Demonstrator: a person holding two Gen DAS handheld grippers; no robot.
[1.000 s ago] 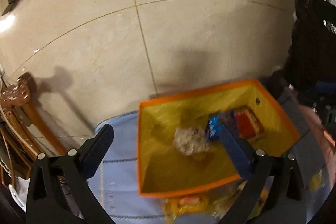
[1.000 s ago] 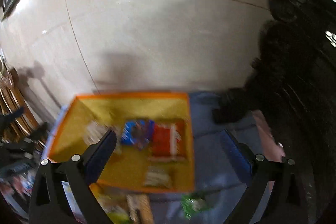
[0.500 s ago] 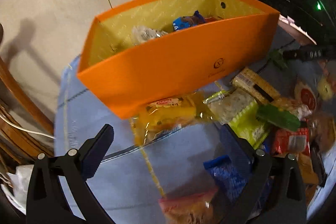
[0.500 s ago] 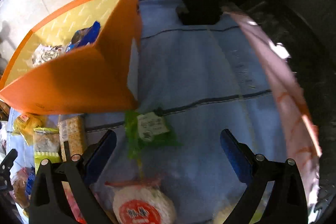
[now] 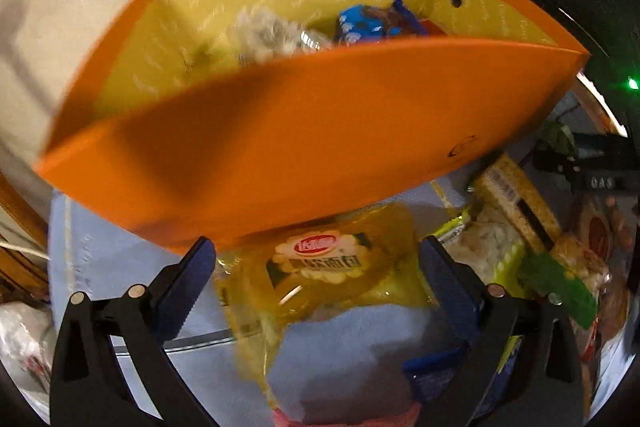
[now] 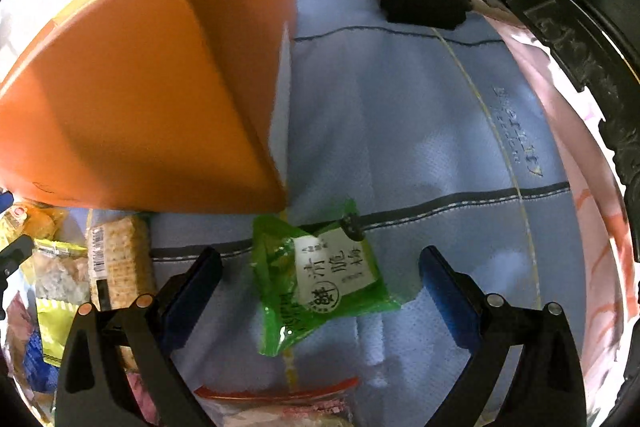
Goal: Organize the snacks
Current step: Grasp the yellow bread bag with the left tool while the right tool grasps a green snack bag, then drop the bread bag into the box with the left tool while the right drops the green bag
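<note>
An orange box [image 5: 320, 131] with a yellow inside stands on a blue cloth and holds a clear wrapped snack [image 5: 268, 35] and a blue packet [image 5: 372, 23]. My left gripper [image 5: 318, 267] is open just in front of the box, with a yellow bread packet [image 5: 324, 275] lying between its fingers. In the right wrist view the box [image 6: 152, 99] fills the upper left. My right gripper [image 6: 320, 275] is open over a green plum packet [image 6: 320, 279] lying by the box's near right corner.
Loose snacks lie right of the left gripper: a cracker pack [image 5: 520, 195], a green packet [image 5: 560, 287] and a blue packet [image 5: 432, 367]. In the right wrist view a cracker pack [image 6: 120, 259] lies left and a red-edged packet [image 6: 280, 399] near. Dark carved furniture [image 6: 580, 7] stands right.
Both grippers dropped from above the box towards the cloth. The left one closed in on the yellow bread packet; the right one came down over the green plum packet. Both stayed open.
</note>
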